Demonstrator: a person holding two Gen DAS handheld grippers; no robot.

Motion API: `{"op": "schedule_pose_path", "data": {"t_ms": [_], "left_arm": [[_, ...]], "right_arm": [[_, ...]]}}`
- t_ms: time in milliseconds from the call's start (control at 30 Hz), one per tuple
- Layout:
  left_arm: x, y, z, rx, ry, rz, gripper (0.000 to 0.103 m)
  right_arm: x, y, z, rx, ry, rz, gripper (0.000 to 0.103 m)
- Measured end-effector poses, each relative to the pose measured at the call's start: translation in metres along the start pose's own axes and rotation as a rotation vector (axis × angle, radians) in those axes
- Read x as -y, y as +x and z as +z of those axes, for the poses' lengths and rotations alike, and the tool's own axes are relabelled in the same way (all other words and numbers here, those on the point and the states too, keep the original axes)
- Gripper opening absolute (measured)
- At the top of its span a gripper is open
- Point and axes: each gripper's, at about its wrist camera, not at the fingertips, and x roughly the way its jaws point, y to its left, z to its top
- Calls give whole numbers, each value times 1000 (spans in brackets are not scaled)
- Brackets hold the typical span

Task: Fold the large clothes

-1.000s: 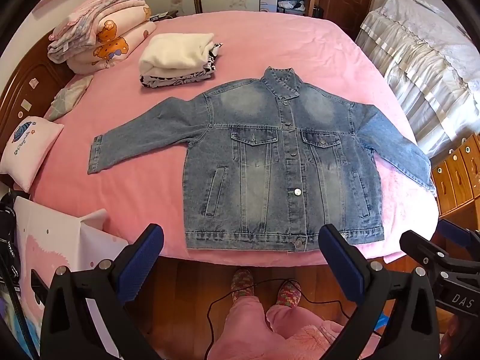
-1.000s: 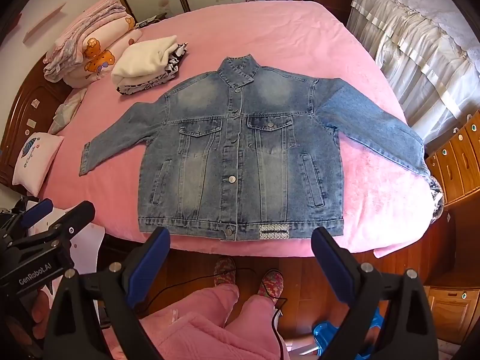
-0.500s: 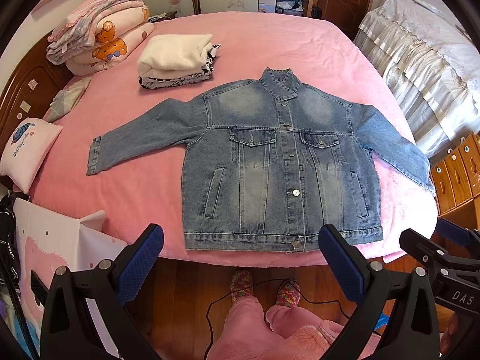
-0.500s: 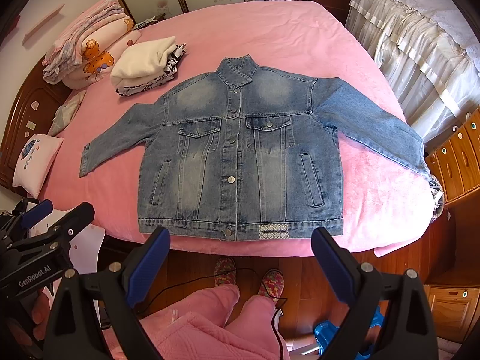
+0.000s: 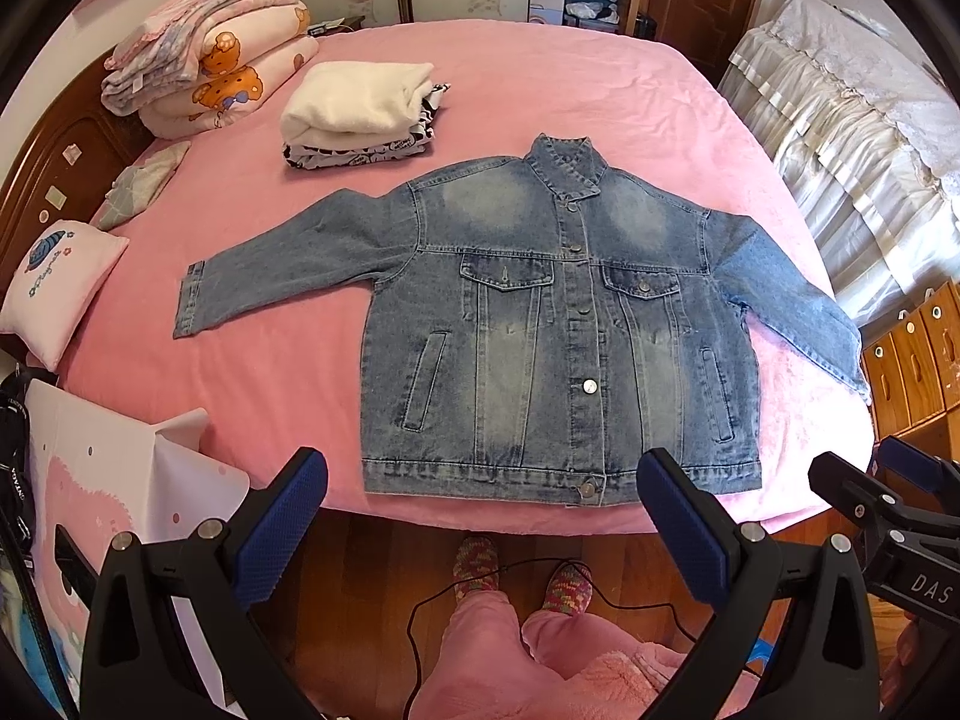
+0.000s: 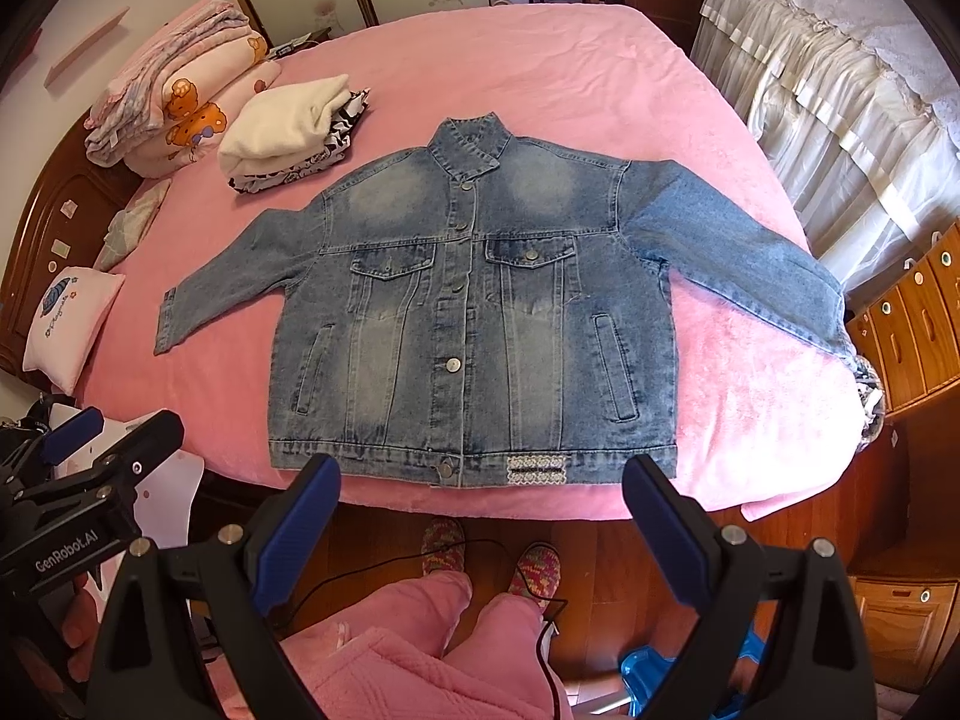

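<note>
The jacket (image 5: 558, 336) is the thing to be folded, and it is laid flat on the pink bed (image 5: 540, 78), front side up and buttoned, with its bottom edge at the near edge of the bed. The left gripper (image 5: 480, 516) is held above the floor just in front of that bottom edge. Its two blue pads (image 5: 282, 516) are spread wide, and nothing is held between them. The right gripper (image 6: 483, 516) is held the same way, wide apart and with nothing in it, just beside the left one. Neither gripper is touching the jacket.

Below the grippers, pink trouser legs (image 6: 420, 648) and two colourful slippers (image 6: 534, 564) are seen on the wooden floor (image 5: 360, 570), with a thin black cable (image 5: 480, 576) lying across it.

Both sleeves of the jacket are stretched out to the sides. The right sleeve (image 6: 750, 264) reaches the far side of the bed, and its cuff hangs over the edge. A small patterned label (image 6: 537, 471) is sewn on the bottom band.

Farther back on the bed, a pile of folded clothes (image 5: 360, 108) with a cream top is seen near the left shoulder, apart from the jacket. Folded blankets (image 5: 210, 78) are stacked behind it. A small pink pillow (image 5: 54, 282) rests at the left edge.
</note>
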Motion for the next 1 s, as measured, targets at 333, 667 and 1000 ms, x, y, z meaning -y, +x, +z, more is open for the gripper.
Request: {"op": "schedule_pose_path", "data": {"t_ms": [333,667,1000], "left_arm": [[17,-1,-2,4,-28,56,102],[28,3,-9,-32,-123,29,102],[-23,7,1,-12,-275,58,102]], "right_arm": [[3,0,11,18,-100,5,96],[16,10,17,-3,-180,45,96],[10,22,32,22,-227,60,96]]}}
